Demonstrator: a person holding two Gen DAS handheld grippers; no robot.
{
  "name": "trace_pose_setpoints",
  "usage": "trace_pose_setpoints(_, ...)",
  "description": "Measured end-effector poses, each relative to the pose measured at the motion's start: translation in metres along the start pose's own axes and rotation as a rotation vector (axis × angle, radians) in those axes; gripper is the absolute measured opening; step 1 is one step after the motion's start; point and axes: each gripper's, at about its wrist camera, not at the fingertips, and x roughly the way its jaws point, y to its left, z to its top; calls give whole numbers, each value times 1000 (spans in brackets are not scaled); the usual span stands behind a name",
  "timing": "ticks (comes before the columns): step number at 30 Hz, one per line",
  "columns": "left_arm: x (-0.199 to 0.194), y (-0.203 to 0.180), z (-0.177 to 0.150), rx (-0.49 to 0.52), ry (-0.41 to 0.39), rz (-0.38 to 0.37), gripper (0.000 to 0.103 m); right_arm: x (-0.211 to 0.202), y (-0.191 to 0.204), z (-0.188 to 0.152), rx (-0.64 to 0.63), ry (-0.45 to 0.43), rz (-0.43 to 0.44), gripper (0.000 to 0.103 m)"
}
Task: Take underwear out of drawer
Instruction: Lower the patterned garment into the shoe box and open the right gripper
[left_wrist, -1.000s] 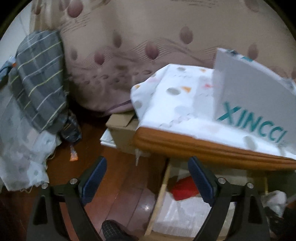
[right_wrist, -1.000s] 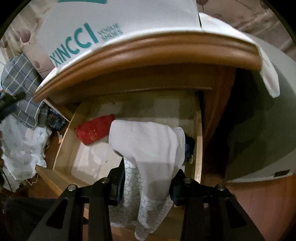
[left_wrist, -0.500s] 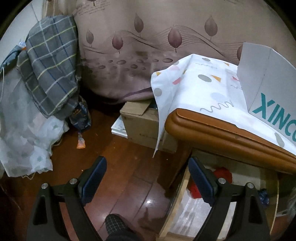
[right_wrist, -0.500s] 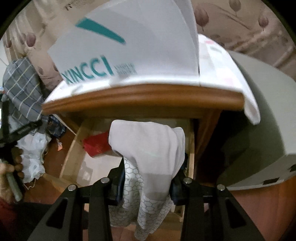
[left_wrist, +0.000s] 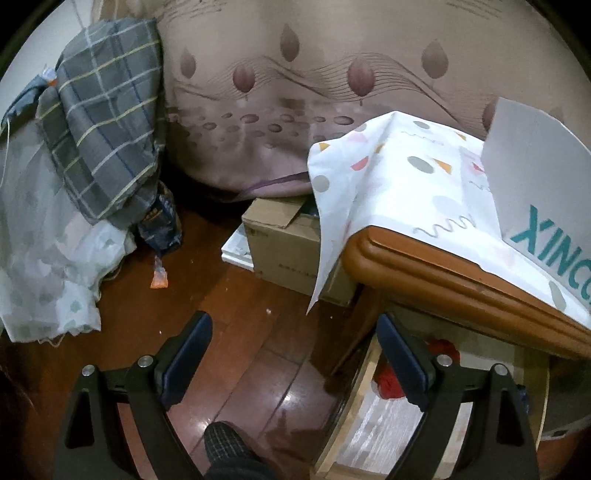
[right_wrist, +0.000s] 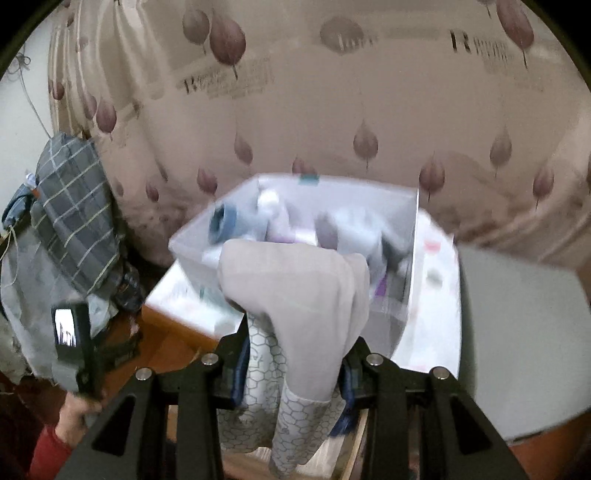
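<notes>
Hiding your right gripper (right_wrist: 291, 354) fingertips: clenched underwear (right_wrist: 295, 295), long axis hanging downward; left gripper (left_wrist: 295, 347) released, empty.

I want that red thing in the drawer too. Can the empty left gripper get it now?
Probably yes. The left gripper is open and holds nothing, and the red thing lies uncovered in the open drawer, just behind one of the fingers. The cabinet top overhangs it, so the gripper would likely come in low.

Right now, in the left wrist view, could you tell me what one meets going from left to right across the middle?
Plaid cloth → orange wrapper → cardboard box → patterned cloth → white XINCCI box.
</notes>
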Motion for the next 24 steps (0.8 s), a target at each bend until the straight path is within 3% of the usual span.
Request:
trace_pose_setpoints(3, 1, 9, 2, -38, 3, -5, 89, 12, 3, 36, 3, -6, -34, 38)
trace_pose_setpoints(8, 4, 20, 6, -74, 15, -6, 89, 55, 12, 75, -3, 68, -65, 38)
trace_pose_setpoints(17, 9, 25, 8, -106, 41, -28, 89, 124, 37, 95, -96, 140, -99, 38)
trace_pose_setpoints(24, 11, 22, 8, -97, 53, -44, 89, 178, 37, 102, -50, 223, -108, 39)
